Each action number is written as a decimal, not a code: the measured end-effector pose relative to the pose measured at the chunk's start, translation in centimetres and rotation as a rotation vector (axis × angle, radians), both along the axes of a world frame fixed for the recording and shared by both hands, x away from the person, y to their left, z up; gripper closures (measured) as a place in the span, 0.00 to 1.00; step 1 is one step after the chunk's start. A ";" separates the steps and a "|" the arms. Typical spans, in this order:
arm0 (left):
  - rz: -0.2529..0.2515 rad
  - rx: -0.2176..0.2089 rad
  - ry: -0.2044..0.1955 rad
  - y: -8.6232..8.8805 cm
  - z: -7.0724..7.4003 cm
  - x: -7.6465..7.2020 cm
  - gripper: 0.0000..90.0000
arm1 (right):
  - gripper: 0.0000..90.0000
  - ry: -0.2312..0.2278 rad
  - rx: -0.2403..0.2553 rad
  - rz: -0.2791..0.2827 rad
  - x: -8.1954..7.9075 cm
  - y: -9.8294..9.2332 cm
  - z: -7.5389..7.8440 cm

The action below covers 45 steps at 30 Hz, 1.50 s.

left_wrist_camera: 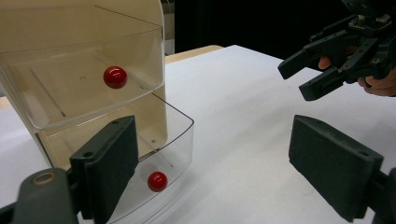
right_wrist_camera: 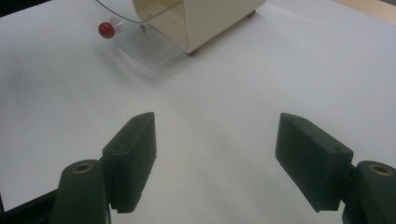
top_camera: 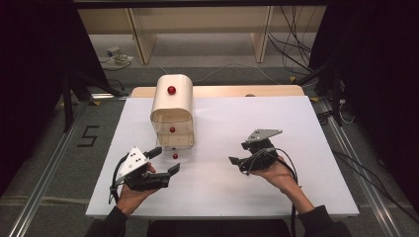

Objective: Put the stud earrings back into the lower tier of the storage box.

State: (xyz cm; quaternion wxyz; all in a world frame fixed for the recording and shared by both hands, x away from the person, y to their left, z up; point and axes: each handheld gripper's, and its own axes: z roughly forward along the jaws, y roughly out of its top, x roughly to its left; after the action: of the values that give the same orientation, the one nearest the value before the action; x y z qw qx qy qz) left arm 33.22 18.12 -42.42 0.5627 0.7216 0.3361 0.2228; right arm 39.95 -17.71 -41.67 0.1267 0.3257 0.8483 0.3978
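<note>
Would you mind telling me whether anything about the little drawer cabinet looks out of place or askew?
Only the bottom drawer of the cream drawer cabinet stands out: it is pulled out toward the person, while the drawer above sits in the cabinet. Nothing looks spilled or damaged. Both grippers, left and right, are open and hold nothing.
</note>
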 end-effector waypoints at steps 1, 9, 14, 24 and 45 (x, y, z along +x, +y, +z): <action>0.000 -0.001 0.001 0.0 0.0 0.0 0.17 | 0.33 0.004 -0.003 -0.004 0.0 -0.1 -0.1; 0.000 -0.001 0.000 0.0 0.0 0.0 0.17 | 0.33 0.030 -0.019 -0.029 -0.1 -0.6 -0.7; 0.000 -0.001 0.000 0.0 0.0 0.0 0.17 | 0.33 0.041 -0.024 -0.046 -0.1 -0.9 -0.9; -0.001 -0.001 0.001 0.0 0.0 0.0 0.17 | 0.29 0.068 -0.045 -0.073 0.1 -1.4 -1.5; -0.002 -0.001 0.000 0.0 0.0 0.0 0.17 | 0.36 0.145 -0.144 -0.096 0.4 -1.5 -3.5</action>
State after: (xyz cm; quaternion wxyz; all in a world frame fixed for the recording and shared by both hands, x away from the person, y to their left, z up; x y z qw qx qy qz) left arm 33.23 18.12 -42.41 0.5632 0.7219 0.3354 0.2219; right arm 40.34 -19.24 -45.15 0.1070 0.3840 0.8650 0.3046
